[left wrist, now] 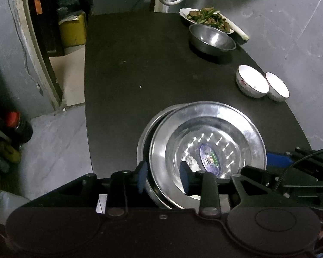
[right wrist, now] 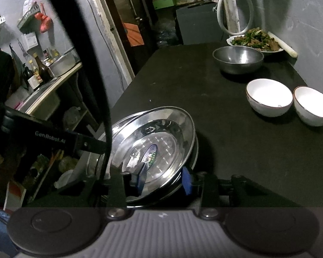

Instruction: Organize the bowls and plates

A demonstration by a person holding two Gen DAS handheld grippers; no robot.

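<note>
Two stacked shiny steel plates (left wrist: 206,142) sit on the black desk (left wrist: 150,68). The left gripper (left wrist: 163,178) and right gripper (right wrist: 163,179) each straddle the rim, fingers apart, not clamping. Two white bowls (right wrist: 269,97) stand nearby.

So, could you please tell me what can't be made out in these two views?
- Lower steel plate, both views: covered by the upper steel plate; only a rim crescent shows.
- Upper plate's sticker: print too small.
- Whether either gripper's pads press the rims: unclear.
</note>
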